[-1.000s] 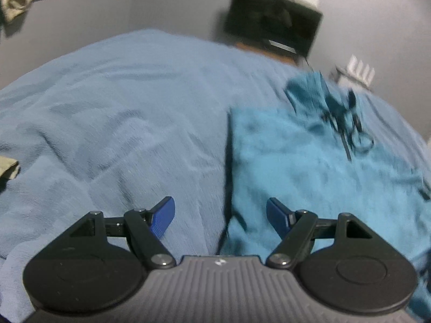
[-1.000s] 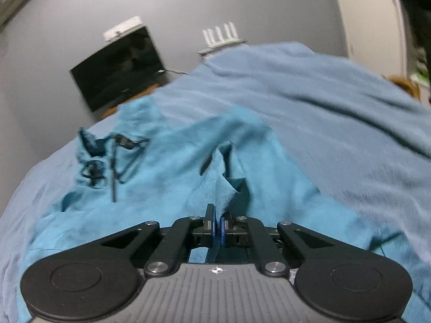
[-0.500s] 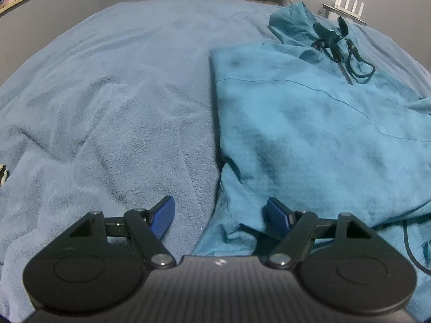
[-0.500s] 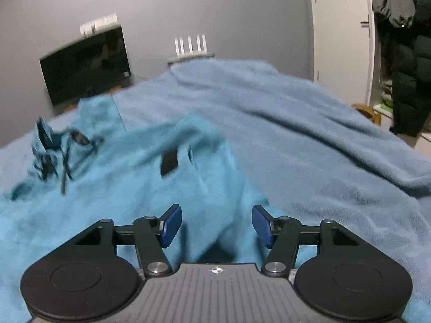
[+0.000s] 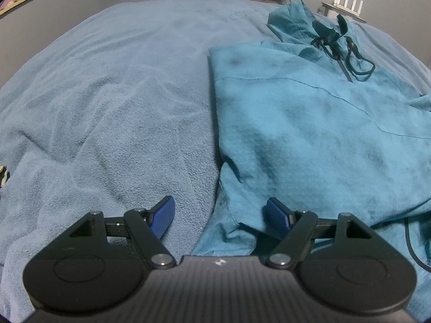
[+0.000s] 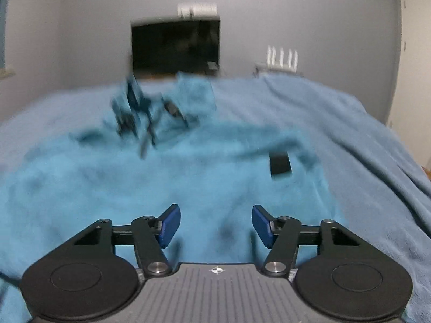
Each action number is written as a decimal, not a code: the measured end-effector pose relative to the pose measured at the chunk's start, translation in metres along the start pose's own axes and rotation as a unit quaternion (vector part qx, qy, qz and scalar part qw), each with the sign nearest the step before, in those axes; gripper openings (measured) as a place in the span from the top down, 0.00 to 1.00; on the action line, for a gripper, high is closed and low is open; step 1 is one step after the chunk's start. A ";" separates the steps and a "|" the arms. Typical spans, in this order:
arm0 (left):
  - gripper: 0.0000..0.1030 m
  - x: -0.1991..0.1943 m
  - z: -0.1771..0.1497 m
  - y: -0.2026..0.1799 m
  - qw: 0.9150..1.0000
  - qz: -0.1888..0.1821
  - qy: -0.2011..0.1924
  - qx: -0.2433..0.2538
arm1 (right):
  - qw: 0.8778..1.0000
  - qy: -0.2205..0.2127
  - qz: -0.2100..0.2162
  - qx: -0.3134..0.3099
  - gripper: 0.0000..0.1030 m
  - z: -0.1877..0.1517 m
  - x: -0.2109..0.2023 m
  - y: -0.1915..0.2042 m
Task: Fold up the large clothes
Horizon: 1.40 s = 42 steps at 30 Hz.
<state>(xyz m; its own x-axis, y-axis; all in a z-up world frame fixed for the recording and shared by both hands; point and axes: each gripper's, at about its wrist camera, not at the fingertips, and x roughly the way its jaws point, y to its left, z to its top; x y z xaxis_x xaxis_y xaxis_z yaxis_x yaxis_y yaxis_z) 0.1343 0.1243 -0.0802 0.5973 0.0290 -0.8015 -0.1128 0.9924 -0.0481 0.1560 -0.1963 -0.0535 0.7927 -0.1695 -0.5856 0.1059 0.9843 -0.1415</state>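
- Blue fleece blanket [image 5: 113, 102] covers the whole bed, its nap rumpled into shallow creases; it fills the left half of the left wrist view and runs down the right side of the right wrist view [image 6: 350, 140].
- Teal hooded jacket [image 5: 309, 123] lies spread flat on the blanket, its long straight edge running away from the camera and its hood [image 5: 293, 18] at the far end; the right wrist view shows the same jacket [image 6: 161, 177] badly blurred.
- Dark television [image 6: 175, 45] stands against the grey wall beyond the bed; only its lower edge shows in the left wrist view. No writing on it can be read.
- Left gripper [image 5: 220, 214] hovers over the jacket's near corner with its blue pads spread wide, nothing between them; one pad sits over the blanket, the other over the teal cloth.
- Right gripper [image 6: 216, 225] is likewise released, pads parted above the jacket's body.
- White router [image 5: 347, 0] with upright antennas rests on a shelf by the hood.
- Black drawcord [image 5: 358, 59] loops across the jacket's chest below the hood.
- Small black patch [image 6: 280, 162] on the jacket appears only in the right wrist view; too blurred to read any label.
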 end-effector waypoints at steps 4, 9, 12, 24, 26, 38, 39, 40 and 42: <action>0.27 0.001 0.000 0.000 1.000 -0.002 0.001 -0.001 | 0.994 0.059 -0.075 0.061 0.43 -0.009 0.026 -0.031; 0.26 0.004 0.000 0.003 1.000 -0.005 0.003 -0.009 | 0.983 0.054 -0.086 0.152 0.42 -0.014 0.021 -0.064; 0.26 0.002 -0.002 0.004 1.000 -0.008 -0.005 -0.014 | 0.981 0.046 -0.086 0.165 0.36 -0.014 0.009 -0.066; 0.26 -0.117 -0.017 0.043 0.977 -0.090 -0.142 -0.134 | 0.981 0.013 0.021 0.195 0.19 0.000 -0.123 -0.084; 0.26 -0.137 -0.020 0.050 0.976 -0.102 -0.129 -0.142 | 0.984 0.008 0.023 0.177 0.19 0.005 -0.144 -0.091; 0.25 -0.237 -0.067 0.073 0.989 -0.100 -0.069 -0.088 | 0.988 0.071 0.060 0.123 0.14 -0.001 -0.265 -0.190; 0.25 -0.236 -0.073 0.075 0.987 -0.109 -0.053 -0.101 | 0.986 0.081 0.063 0.128 0.14 -0.005 -0.270 -0.200; 0.25 -0.233 -0.079 0.076 0.987 -0.117 -0.037 -0.108 | 0.985 0.090 0.066 0.133 0.14 -0.009 -0.274 -0.209; 0.25 -0.229 -0.088 0.074 0.986 -0.124 -0.011 -0.113 | 0.983 0.107 0.067 0.137 0.14 -0.019 -0.279 -0.223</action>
<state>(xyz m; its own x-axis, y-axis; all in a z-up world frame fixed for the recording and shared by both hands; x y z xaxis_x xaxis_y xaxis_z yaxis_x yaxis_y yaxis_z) -0.0812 0.1807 0.0476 0.6453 -0.2055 -0.7358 -0.1341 0.9177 -0.3739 -0.1005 -0.3692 0.1264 0.6699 -0.0146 -0.7423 0.1890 0.9702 0.1515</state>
